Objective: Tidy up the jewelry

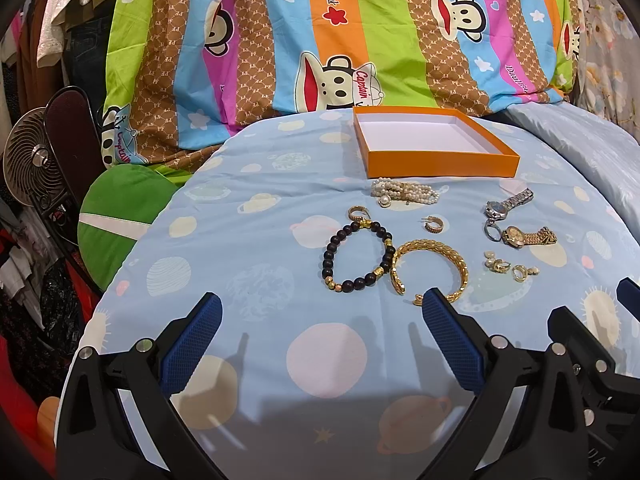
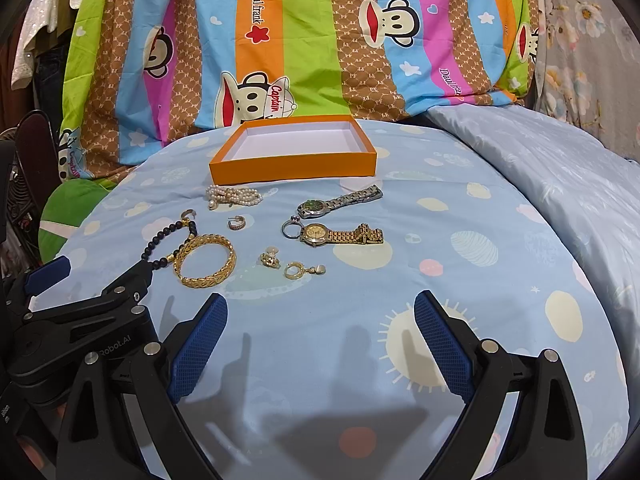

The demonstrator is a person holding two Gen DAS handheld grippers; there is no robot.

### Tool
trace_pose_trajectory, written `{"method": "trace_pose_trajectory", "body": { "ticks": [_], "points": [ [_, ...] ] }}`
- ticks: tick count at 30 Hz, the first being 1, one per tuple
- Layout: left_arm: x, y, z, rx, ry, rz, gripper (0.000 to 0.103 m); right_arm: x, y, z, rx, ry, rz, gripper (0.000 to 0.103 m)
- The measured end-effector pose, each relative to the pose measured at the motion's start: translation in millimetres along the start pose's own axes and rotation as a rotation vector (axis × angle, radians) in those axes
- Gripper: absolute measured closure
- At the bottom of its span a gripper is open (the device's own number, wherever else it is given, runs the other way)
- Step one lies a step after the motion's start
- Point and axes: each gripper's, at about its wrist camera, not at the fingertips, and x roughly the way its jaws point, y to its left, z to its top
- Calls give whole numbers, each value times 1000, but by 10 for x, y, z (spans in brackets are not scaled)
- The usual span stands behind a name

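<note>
Both hand-held grippers, left (image 1: 322, 308) and right (image 2: 320, 306), spread apart, empty, above bedsheet (image 2: 460, 280); orange box (image 2: 294, 168) empty.

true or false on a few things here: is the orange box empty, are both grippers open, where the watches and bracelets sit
1. The orange box has nothing in it. True.
2. The left gripper is shut on the gold bangle. False: it is open and holds nothing; the bangle lies on the sheet.
3. The gold watch lies nearer the grippers than the silver watch. True.
4. The pearl bracelet lies inside the box. False: it lies on the sheet just in front of the box.
5. The right gripper is open and empty. True.
</note>
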Motion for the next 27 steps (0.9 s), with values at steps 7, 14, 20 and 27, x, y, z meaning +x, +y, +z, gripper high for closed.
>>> {"method": "trace_pose_trajectory", "body": {
  "ticks": [7, 14, 20, 27],
  "points": [
    [-1, 0, 0, 0, -1, 0, 5, 11, -6, -2, 1, 1, 1, 10],
    [-1, -1, 0, 0, 0, 0, 6, 13, -5, -4, 1, 1, 0, 10],
    [-1, -2, -1, 0, 0, 0, 6, 16, -5, -6, 2, 1, 1, 10],
    [1, -2, 0, 0, 1, 0, 6, 18, -5, -6, 2, 2, 2, 10]
  ]
}}
